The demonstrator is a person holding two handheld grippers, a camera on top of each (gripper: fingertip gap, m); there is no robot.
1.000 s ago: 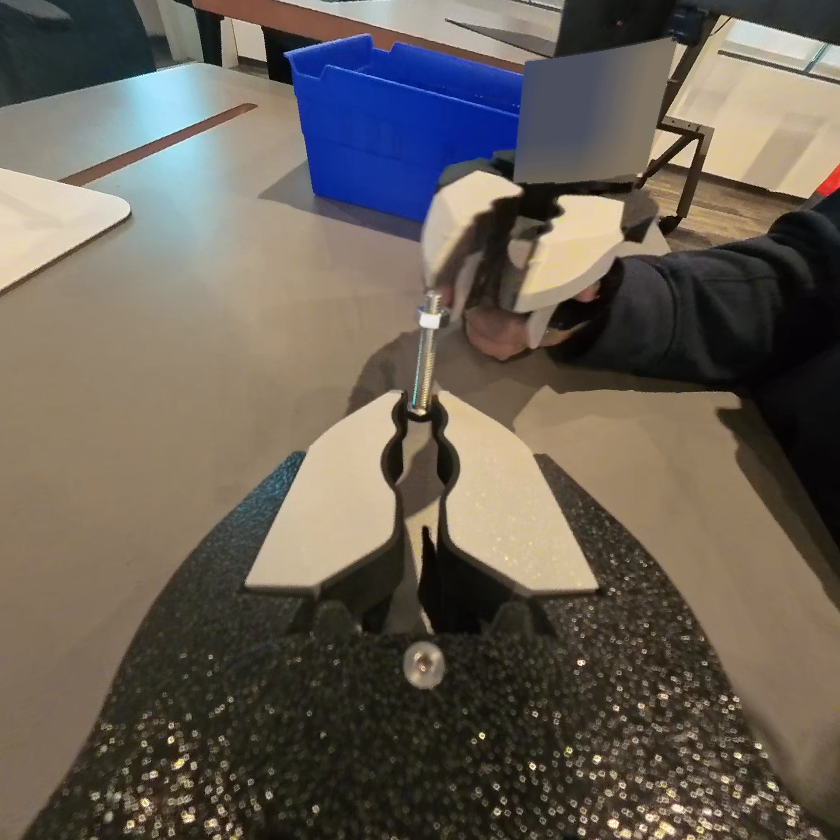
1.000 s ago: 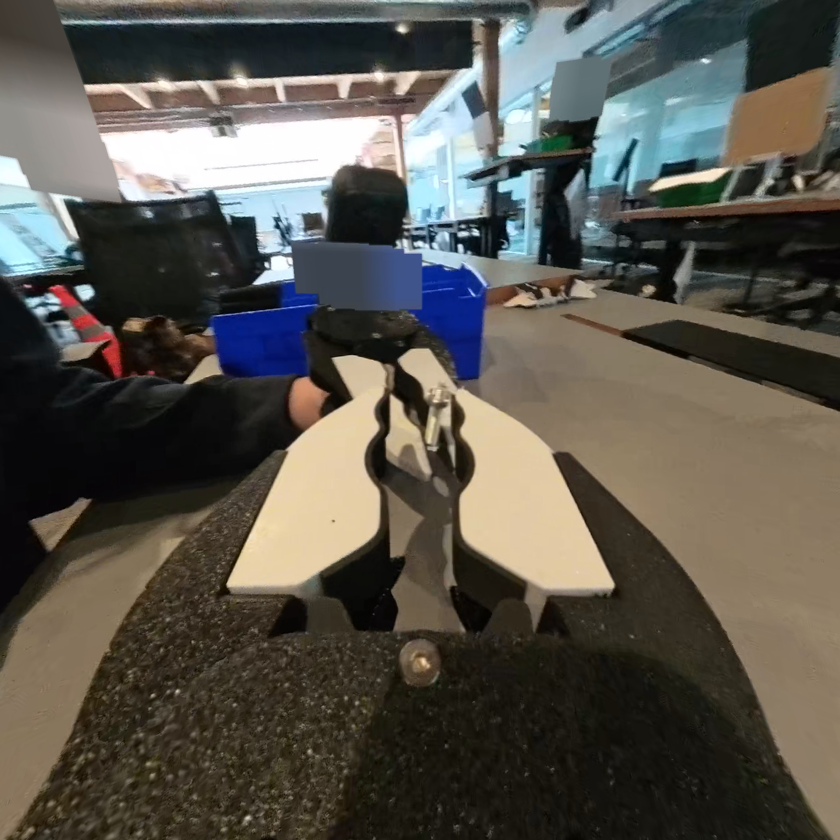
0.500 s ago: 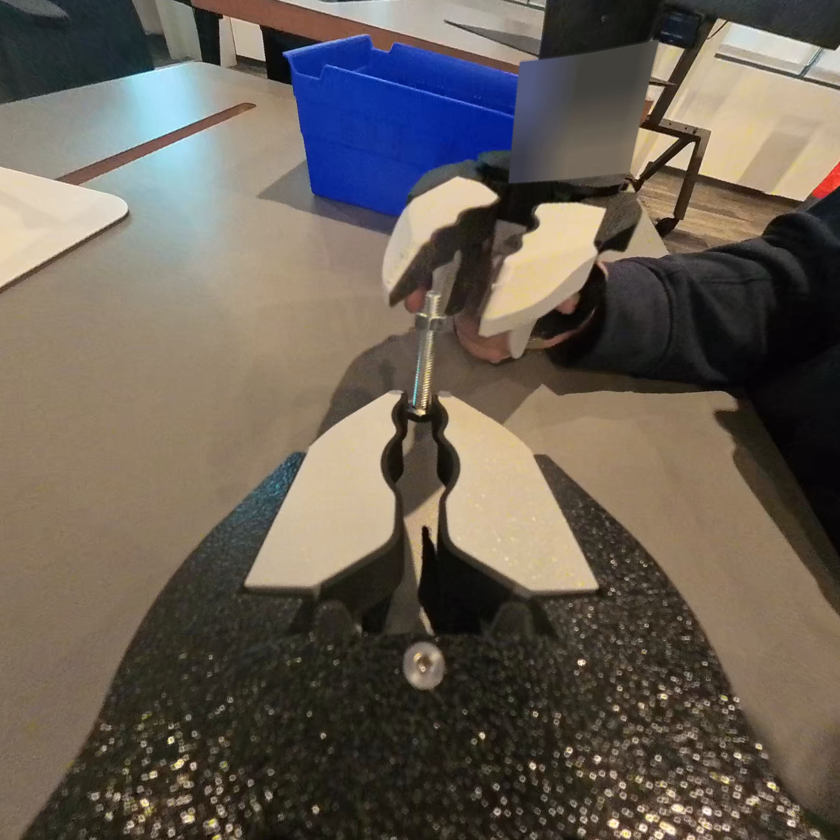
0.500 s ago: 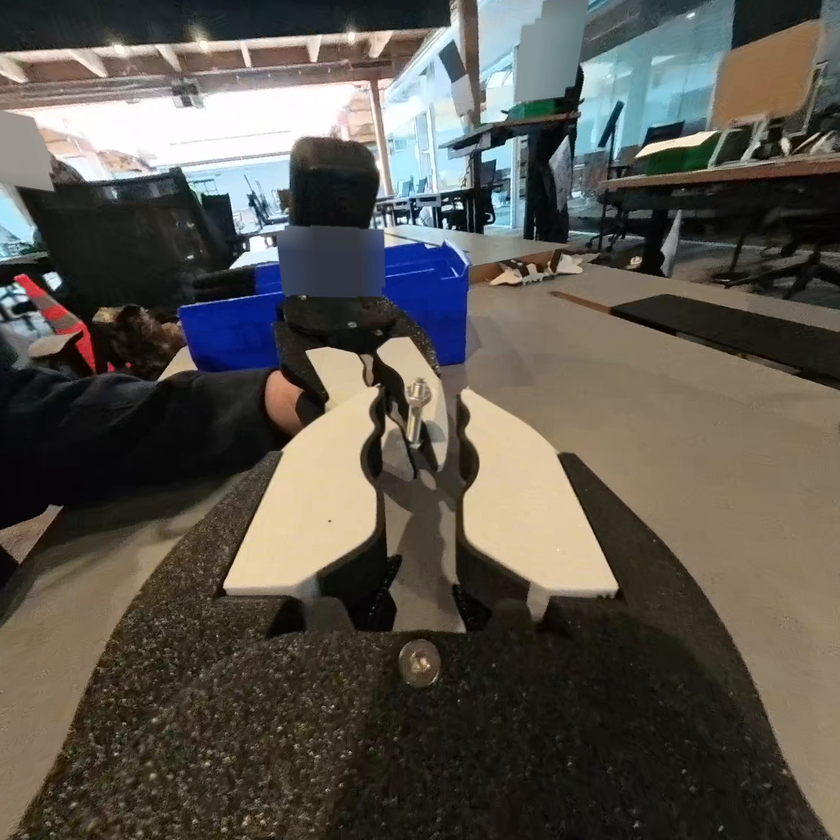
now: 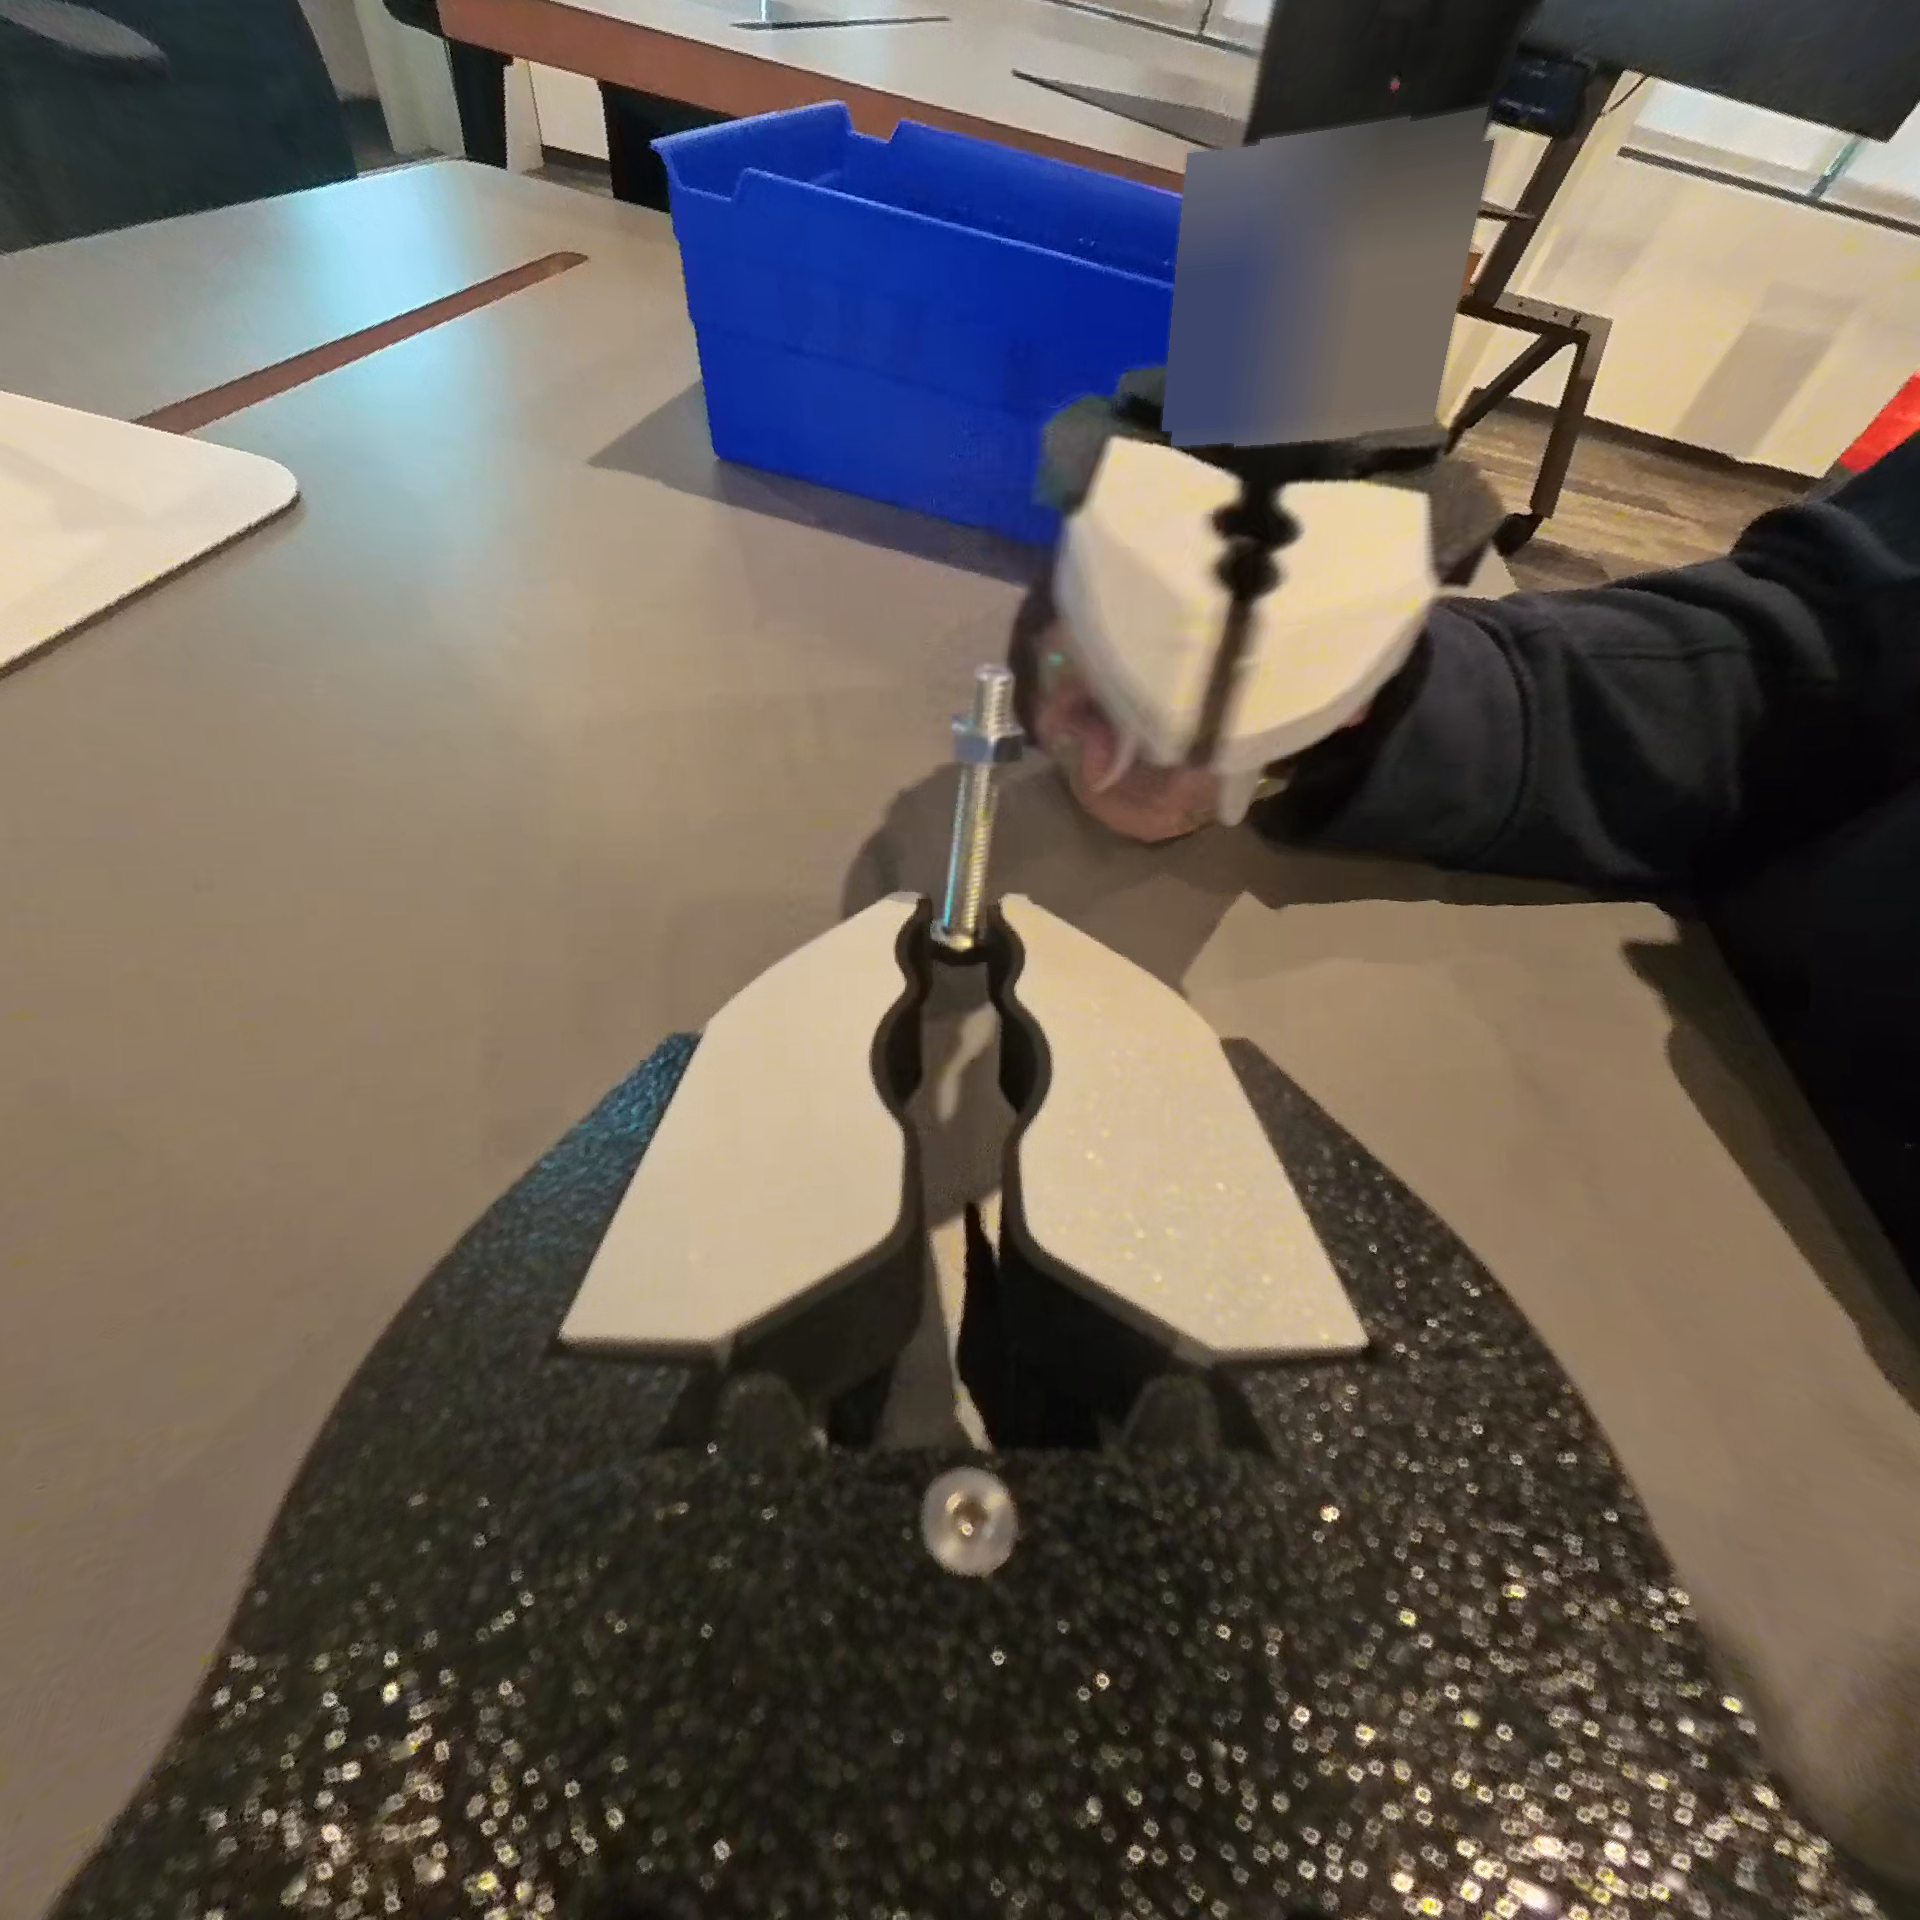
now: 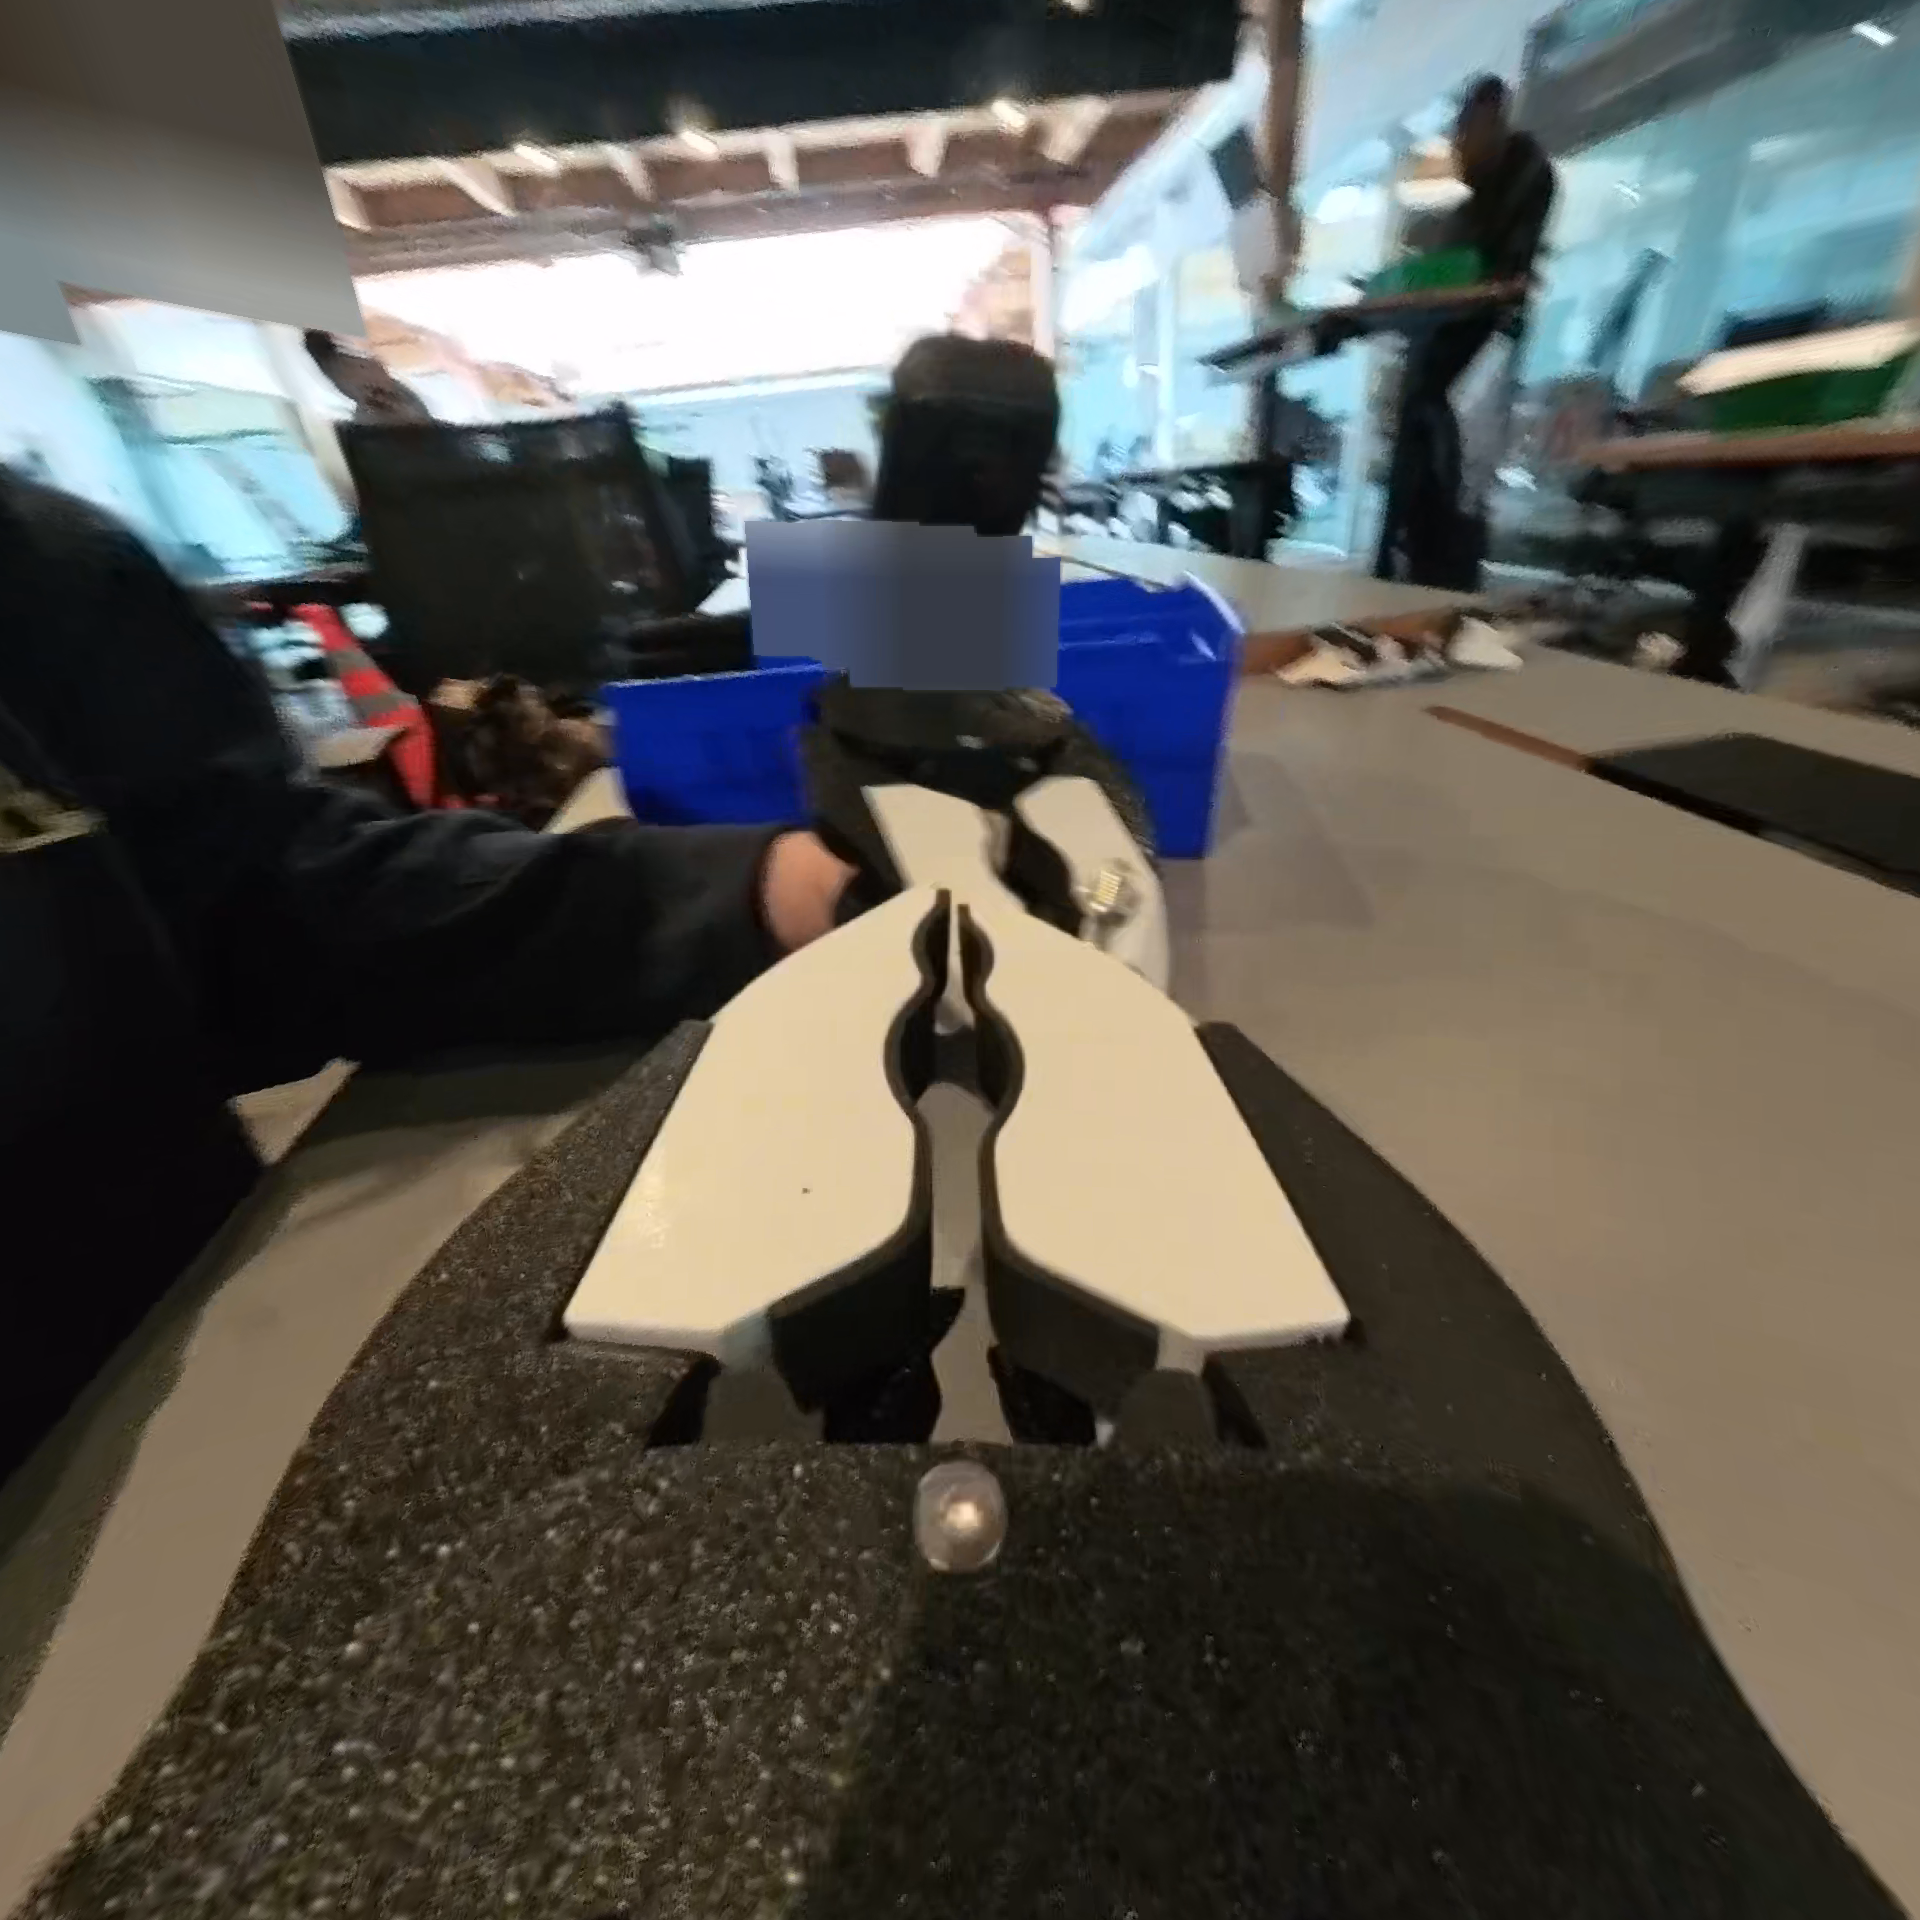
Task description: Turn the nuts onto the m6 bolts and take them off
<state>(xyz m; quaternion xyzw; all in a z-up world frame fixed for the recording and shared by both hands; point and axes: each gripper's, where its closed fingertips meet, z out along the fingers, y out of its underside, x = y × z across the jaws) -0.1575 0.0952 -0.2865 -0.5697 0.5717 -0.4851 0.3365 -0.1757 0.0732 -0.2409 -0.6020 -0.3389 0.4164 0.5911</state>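
Observation:
My left gripper [image 5: 961,916] is shut on the lower end of a silver M6 bolt [image 5: 971,831], which stands nearly upright above the grey table [image 5: 468,779]. A hex nut [image 5: 985,744] sits on the thread just below the bolt's top end. My right gripper [image 5: 1210,743] is off to the right of the bolt, apart from it, shut and empty. In the right wrist view, the right gripper [image 6: 951,912] has its tips closed together, and the bolt [image 6: 1110,894] shows beyond them to the right.
A blue plastic bin [image 5: 914,312] stands on the table behind the bolt. A white mat [image 5: 104,520] lies at the far left. A black mat [image 6: 1766,779] lies at the right. A dark sleeve [image 5: 1610,748] rests on the table. A person [image 6: 1475,312] stands in the background. Tip to tip, the grippers are about 5 centimetres apart.
My right gripper was open around the nut at the bolt's top. It has drawn off to the right and shut empty. The nut stays on the bolt. The left gripper has not moved.

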